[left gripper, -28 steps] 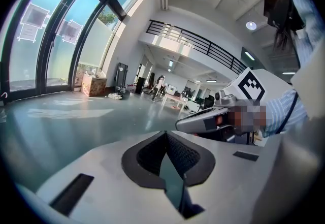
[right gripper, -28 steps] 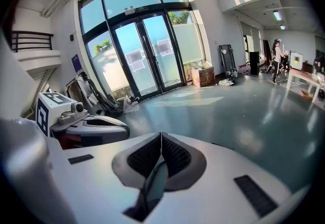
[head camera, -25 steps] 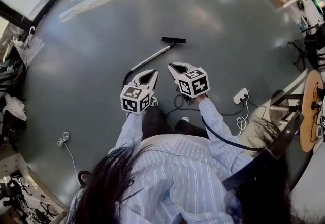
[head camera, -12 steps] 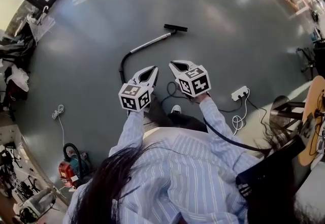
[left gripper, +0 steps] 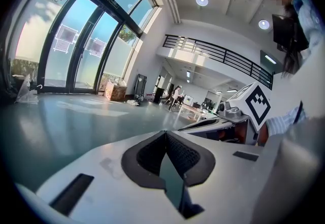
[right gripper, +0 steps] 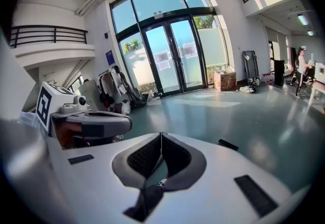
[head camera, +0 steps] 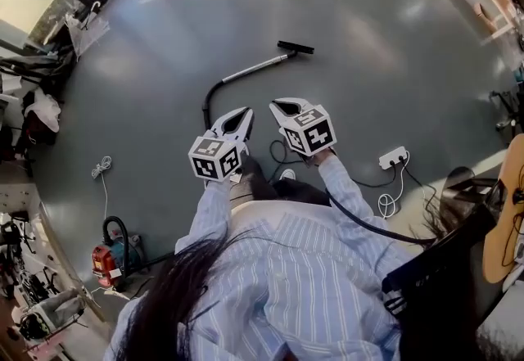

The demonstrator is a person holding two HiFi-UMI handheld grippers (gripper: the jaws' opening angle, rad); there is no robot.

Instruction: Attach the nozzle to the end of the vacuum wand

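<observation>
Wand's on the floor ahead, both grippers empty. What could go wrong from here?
1. Trip hazard: a black cable loops just below the grippers and a power strip lies to the right, near the path to the wand.
2. The left gripper and right gripper are both shut. If they reach the wand without opening, they may shove it.
3. The thin wand lies flat on the floor, so it could roll or slip when pinched, dragging the nozzle.

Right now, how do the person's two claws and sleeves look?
Both the left claw and the right claw are white shells tapering to a point, with dark ribbed pads inside. Each carries a white cube with black square markers. The sleeves are light blue with white stripes.
</observation>
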